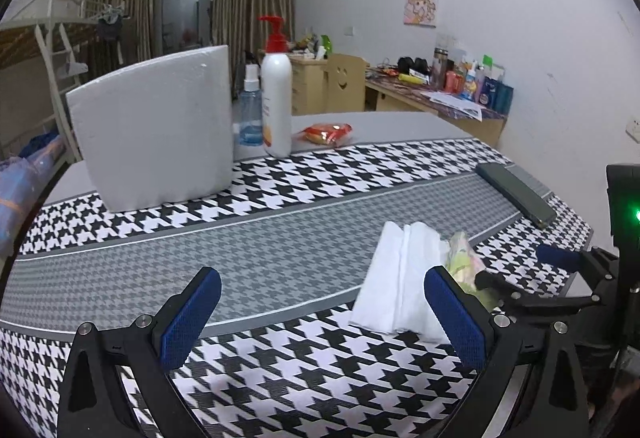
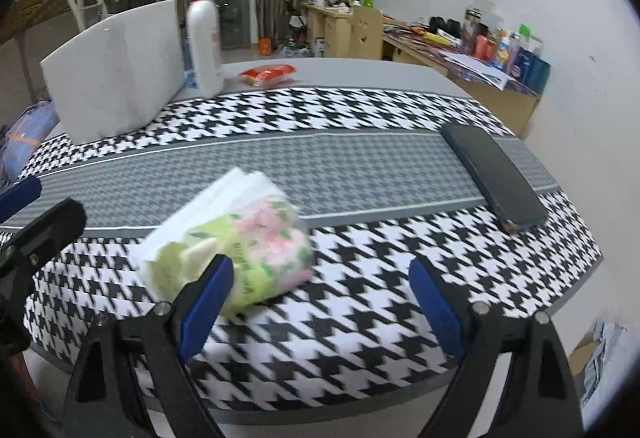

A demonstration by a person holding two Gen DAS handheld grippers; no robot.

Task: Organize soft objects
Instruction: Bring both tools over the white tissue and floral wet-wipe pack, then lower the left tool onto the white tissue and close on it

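A stack of white tissues (image 1: 400, 278) lies on the houndstooth tablecloth (image 1: 280, 222), with a green-and-pink floral tissue packet (image 1: 464, 262) against its right side. In the right wrist view the packet (image 2: 256, 258) sits in front of the tissues (image 2: 228, 197). My left gripper (image 1: 320, 312) is open and empty, its right finger (image 1: 456, 314) in front of the tissues. My right gripper (image 2: 320, 302) is open and empty, its left finger (image 2: 204, 302) close by the packet. The right gripper also shows in the left wrist view (image 1: 520, 274).
A white foam block (image 1: 152, 125) stands at the back left. Beside it are a white pump bottle (image 1: 276, 101), a blue spray bottle (image 1: 250, 109) and a red snack packet (image 1: 324, 131). A dark phone (image 1: 516, 193) lies at the right edge. Cluttered desks line the wall.
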